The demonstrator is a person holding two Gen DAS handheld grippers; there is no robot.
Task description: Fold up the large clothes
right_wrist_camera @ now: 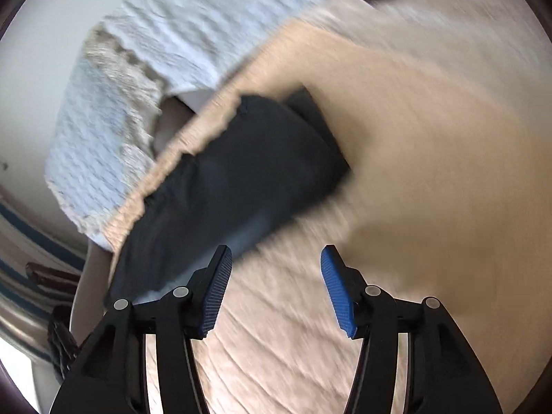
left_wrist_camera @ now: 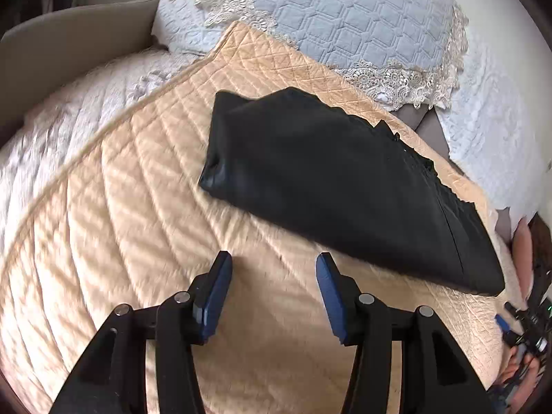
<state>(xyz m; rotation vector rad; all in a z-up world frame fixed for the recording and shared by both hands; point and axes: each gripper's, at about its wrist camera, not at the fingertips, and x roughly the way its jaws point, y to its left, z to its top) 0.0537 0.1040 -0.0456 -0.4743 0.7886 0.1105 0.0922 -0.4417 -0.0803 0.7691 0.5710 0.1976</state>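
A black garment [left_wrist_camera: 331, 186] lies folded into a long flat bundle on a peach quilted blanket [left_wrist_camera: 138, 207]. My left gripper [left_wrist_camera: 274, 276] is open and empty, hovering over the blanket just in front of the garment's near edge. In the right wrist view, which is blurred by motion, the same garment [right_wrist_camera: 241, 172] lies on the blanket [right_wrist_camera: 414, 138]. My right gripper [right_wrist_camera: 276, 269] is open and empty, just beside the garment's near end. The right gripper also shows at the left wrist view's right edge [left_wrist_camera: 524, 324].
A blue-grey quilted pillow cover with lace trim [left_wrist_camera: 345, 20] lies behind the garment. A white textured bedspread [left_wrist_camera: 500, 120] covers the bed to the right. A beige headboard or chair back [left_wrist_camera: 69, 41] stands far left. The bed edge and floor [right_wrist_camera: 34, 258] show at left.
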